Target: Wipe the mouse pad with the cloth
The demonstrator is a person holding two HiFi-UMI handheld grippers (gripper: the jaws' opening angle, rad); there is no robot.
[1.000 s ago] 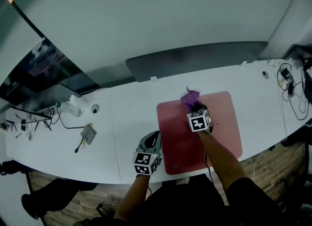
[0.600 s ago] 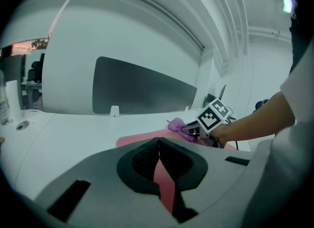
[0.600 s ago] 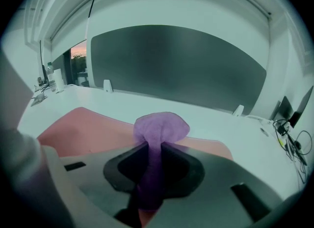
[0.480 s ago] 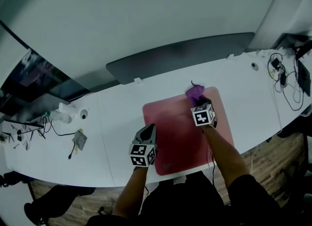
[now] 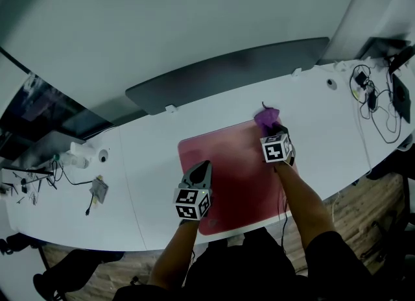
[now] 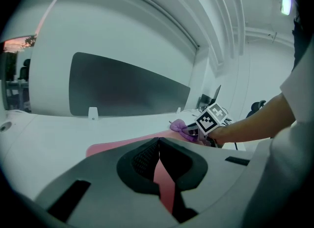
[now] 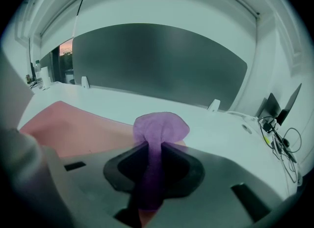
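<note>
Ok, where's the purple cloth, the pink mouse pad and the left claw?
purple cloth [image 7: 162, 124], right gripper view, on its bunched top.
pink mouse pad [image 5: 227, 163], head view, on its bare middle.
left claw [image 6: 158, 143], left gripper view, between its fingertips.

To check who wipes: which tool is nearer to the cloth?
Right. The right tool is shut on the cloth at the far right of the pad; the left tool is over its near left part, apart from the cloth.

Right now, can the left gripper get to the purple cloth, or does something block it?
Probably yes. Only bare mouse pad lies between the left gripper and the cloth at the pad's far right corner. But the right gripper is shut on the cloth, so little is free.
</note>
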